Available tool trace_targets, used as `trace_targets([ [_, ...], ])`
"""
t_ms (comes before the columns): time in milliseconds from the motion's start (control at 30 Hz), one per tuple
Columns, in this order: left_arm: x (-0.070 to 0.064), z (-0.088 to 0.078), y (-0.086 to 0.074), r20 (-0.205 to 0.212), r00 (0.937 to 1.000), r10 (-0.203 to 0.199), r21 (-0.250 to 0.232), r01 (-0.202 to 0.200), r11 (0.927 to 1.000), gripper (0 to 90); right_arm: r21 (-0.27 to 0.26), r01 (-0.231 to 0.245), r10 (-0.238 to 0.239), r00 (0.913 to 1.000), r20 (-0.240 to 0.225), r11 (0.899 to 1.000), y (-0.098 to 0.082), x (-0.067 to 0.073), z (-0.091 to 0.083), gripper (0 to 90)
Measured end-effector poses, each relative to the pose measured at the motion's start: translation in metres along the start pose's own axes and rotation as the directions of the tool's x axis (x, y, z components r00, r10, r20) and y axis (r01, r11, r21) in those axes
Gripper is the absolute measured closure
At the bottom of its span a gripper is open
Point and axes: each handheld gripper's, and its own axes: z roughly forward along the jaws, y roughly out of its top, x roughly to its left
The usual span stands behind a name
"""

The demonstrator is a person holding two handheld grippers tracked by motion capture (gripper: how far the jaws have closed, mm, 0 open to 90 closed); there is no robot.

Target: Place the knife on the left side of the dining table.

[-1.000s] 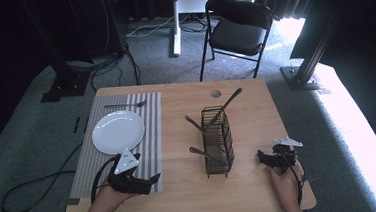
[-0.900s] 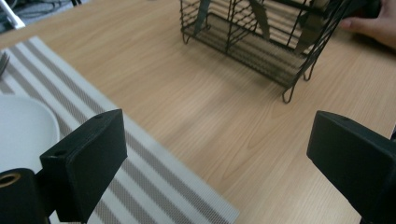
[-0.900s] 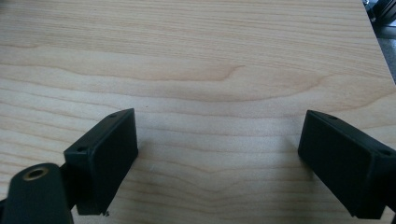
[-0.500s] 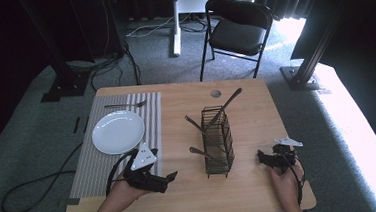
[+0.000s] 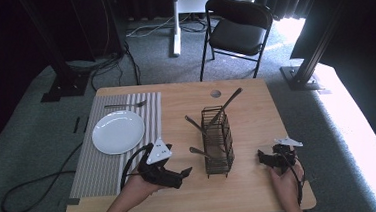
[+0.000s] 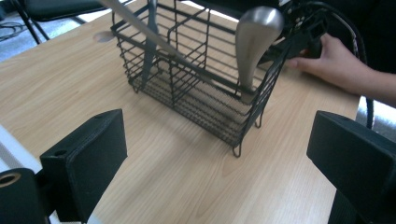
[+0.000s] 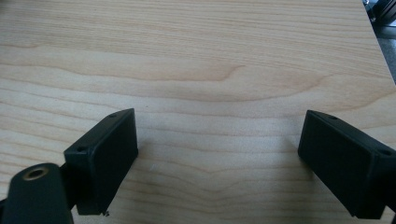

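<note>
my left gripper (image 5: 184, 174): jaws wide apart, holding nothing, pointing at the wire basket (image 5: 217, 143) close by.
my right gripper (image 5: 263, 157): jaws wide apart too, nothing in them, low over bare table (image 7: 196, 60).
basket: stands mid table, btwn my 2 grippers.
spoon (image 6: 256, 35): handle leans out of basket's near corner.
plate (image 5: 118, 132): on striped mat (image 5: 100, 167), far left.

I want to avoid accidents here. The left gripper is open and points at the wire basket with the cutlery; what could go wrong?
1. The wire basket looks light and narrow; a push from the left gripper might tip or slide it.
2. The handles lean out at angles, so an open jaw could catch one and lever it out.
3. The right gripper rests close beside the basket, which might slide into it.
</note>
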Motion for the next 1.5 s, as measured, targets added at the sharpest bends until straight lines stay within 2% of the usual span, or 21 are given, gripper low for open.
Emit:
trace_targets([
  [233,-0.008,0.013,0.011,0.024,0.9995,0.02,0.015,-0.021,0.9997,9.5,0.0,0.0,0.0,1.0,0.0,1.0,0.0,0.0,0.0,11.4],
  [267,-0.009,0.014,0.012,0.03,0.9994,0.017,0.011,-0.017,0.9998,13.4,0.0,0.0,0.0,1.0,0.0,1.0,0.0,0.0,0.0,11.4],
  [400,-0.009,0.017,0.015,0.043,0.999,-0.007,-0.011,0.008,0.9999,16.3,0.0,0.0,0.0,1.0,0.0,1.0,0.0,0.0,0.0,11.4],
  [433,-0.01,0.018,0.017,0.058,0.998,-0.027,-0.023,0.029,0.9993,16.3,0.0,0.0,0.0,1.0,0.0,1.0,0.0,0.0,0.0,11.4],
  [533,-0.014,0.022,0.02,0.056,0.9981,-0.026,-0.027,0.028,0.9992,25.2,0.0,0.0,0.0,1.0,0.0,1.0,0.0,0.0,0.0,11.4],
  [567,-0.015,0.023,0.02,0.054,0.998,-0.033,-0.027,0.035,0.999,26.0,0.0,0.0,0.0,1.0,0.0,1.0,0.0,0.0,0.0,11.4],
  [733,-0.017,0.027,0.018,0.05,0.9957,-0.078,-0.053,0.081,0.9954,45.7,0.0,0.0,0.0,1.0,0.0,1.0,0.0,0.0,0.0,11.4],
  [800,-0.017,0.028,0.017,0.029,0.9957,-0.088,-0.056,0.09,0.9944,50.8,0.0,0.0,0.0,1.0,0.0,1.0,0.0,0.0,0.0,11.4],
  [900,-0.016,0.029,0.017,0.023,0.9935,-0.111,-0.064,0.112,0.9916,58.1,0.0,0.0,0.0,1.0,0.0,1.0,0.0,0.0,0.0,11.4],
  [967,-0.016,0.029,0.016,0.019,0.9944,-0.104,-0.065,0.105,0.9923,62.3,0.001,0.001,-0.001,1.0,0.0,1.0,0.0,0.0,0.0,11.4],
  [1167,-0.016,0.032,0.013,0.02,0.9928,-0.118,-0.082,0.119,0.9895,74.8,0.001,0.0,0.0,1.0,0.001,1.0,0.0,0.0,0.0,11.4],
  [1267,-0.014,0.032,0.015,0.031,0.9932,-0.112,-0.076,0.114,0.9905,75.5,0.001,0.001,-0.001,1.0,0.001,1.0,0.0,0.0,0.0,11.4],
  [1333,-0.013,0.033,0.017,0.051,0.9912,-0.123,-0.076,0.126,0.9891,76.2,0.001,0.0,0.0,1.0,0.001,1.0,0.0,0.0,0.0,11.4],
  [1500,-0.012,0.036,0.024,0.051,0.9918,-0.117,-0.073,0.121,0.99,76.4,0.0,0.0,0.0,1.0,0.0,1.0,0.0,0.0,0.0,11.4],
])
